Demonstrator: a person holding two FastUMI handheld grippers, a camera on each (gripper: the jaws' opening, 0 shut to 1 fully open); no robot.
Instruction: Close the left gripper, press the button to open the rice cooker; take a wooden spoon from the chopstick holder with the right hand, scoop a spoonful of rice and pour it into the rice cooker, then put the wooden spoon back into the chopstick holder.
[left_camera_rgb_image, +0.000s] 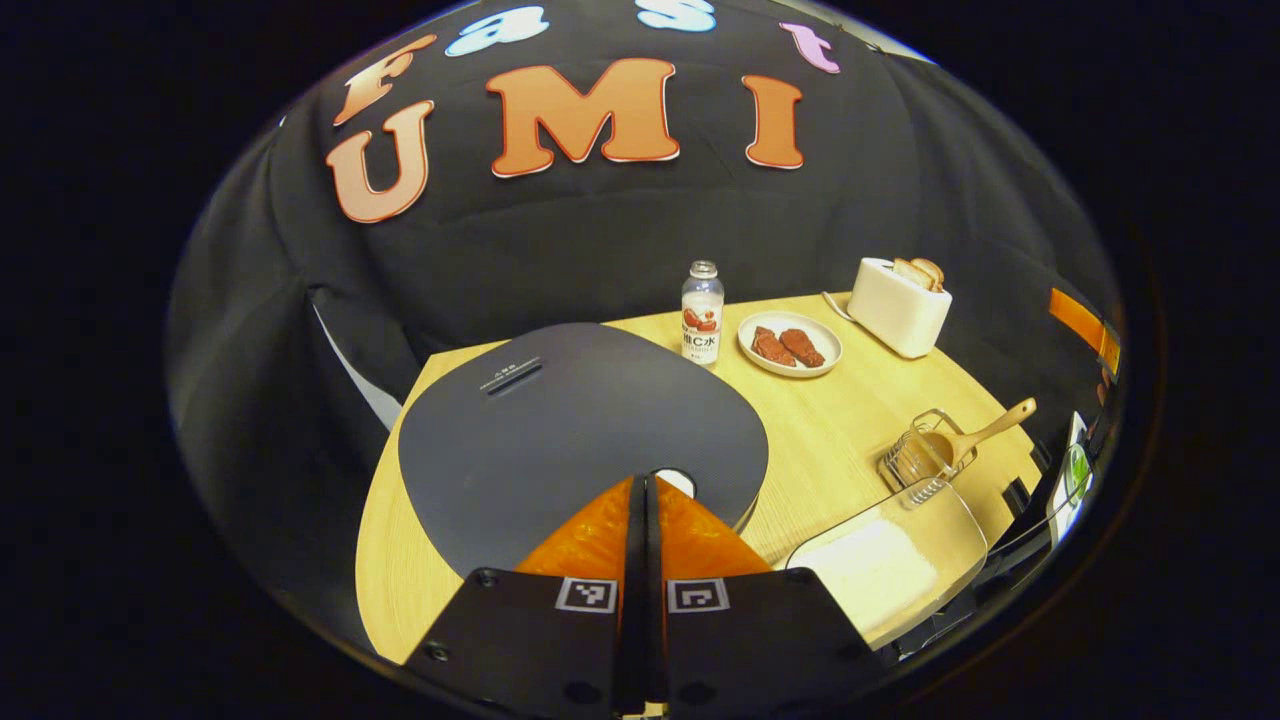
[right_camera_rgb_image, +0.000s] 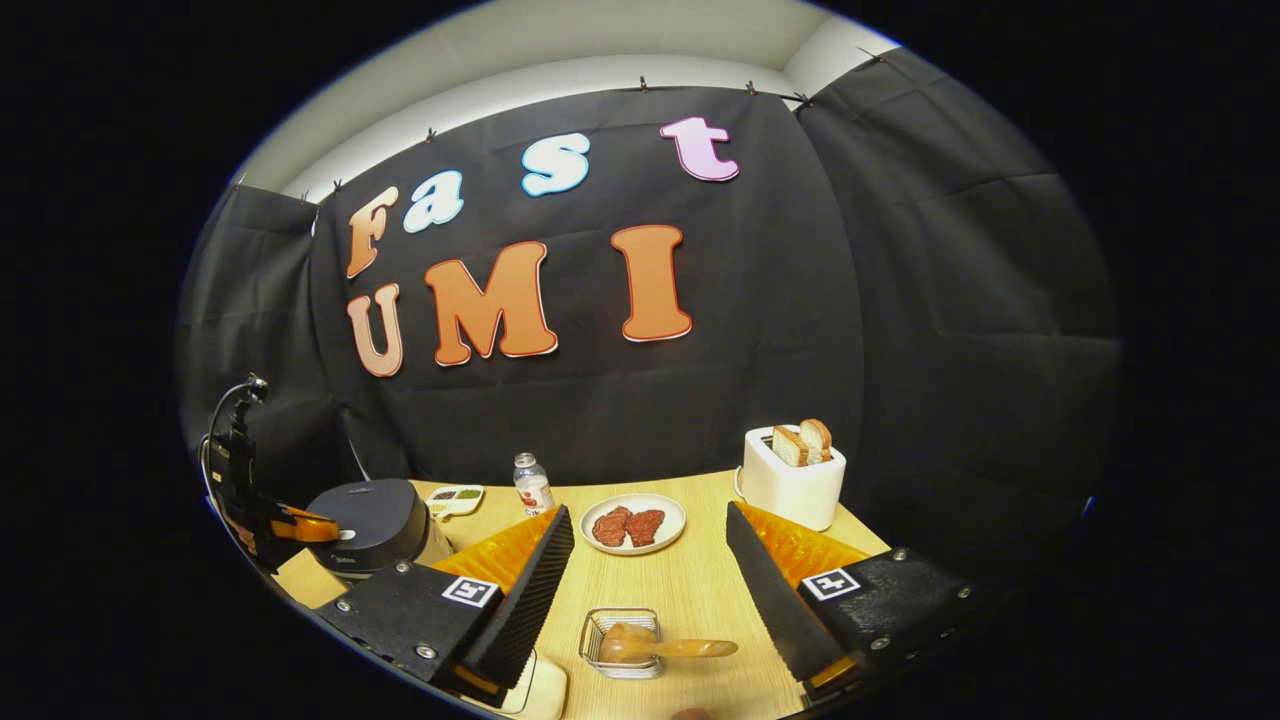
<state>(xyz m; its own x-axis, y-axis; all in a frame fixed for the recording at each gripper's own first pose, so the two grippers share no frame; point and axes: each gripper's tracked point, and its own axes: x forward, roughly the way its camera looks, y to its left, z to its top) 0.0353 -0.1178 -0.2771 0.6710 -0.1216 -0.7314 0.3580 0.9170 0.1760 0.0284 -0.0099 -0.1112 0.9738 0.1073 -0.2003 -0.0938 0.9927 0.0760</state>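
- Your left gripper (left_camera_rgb_image: 645, 480) has its fingers pressed together, nothing between them, and its tip sits over the near edge of the cooker (left_camera_rgb_image: 560, 430) lid, at a small pale round spot there.
- The cooker lid is down. From your right gripper's camera the cooker (right_camera_rgb_image: 372, 522) stands far off to the left, with your left gripper (right_camera_rgb_image: 300, 527) at its near side.
- Your right gripper (right_camera_rgb_image: 645, 580) has its fingers wide apart and holds nothing.
- Just ahead of it and low, between the fingers, stands the wire holder (right_camera_rgb_image: 620, 640) with the spoon (right_camera_rgb_image: 660, 648) lying in it, handle pointing to the right.
- From the left gripper the holder (left_camera_rgb_image: 920, 460) is off to the right, and the spoon (left_camera_rgb_image: 985, 432) handle sticks up and away over its rim.
- Right of the left gripper, close by, is a clear tub (left_camera_rgb_image: 890, 560) with a pale filling; I cannot tell that it is rice.
- Beyond the right gripper lies a plate (right_camera_rgb_image: 633, 522) with two reddish pieces, a bottle (right_camera_rgb_image: 531, 484) to its left, a toaster (right_camera_rgb_image: 793, 480) with bread in it to its right.
- Everything rests on a wooden table (right_camera_rgb_image: 690, 590).
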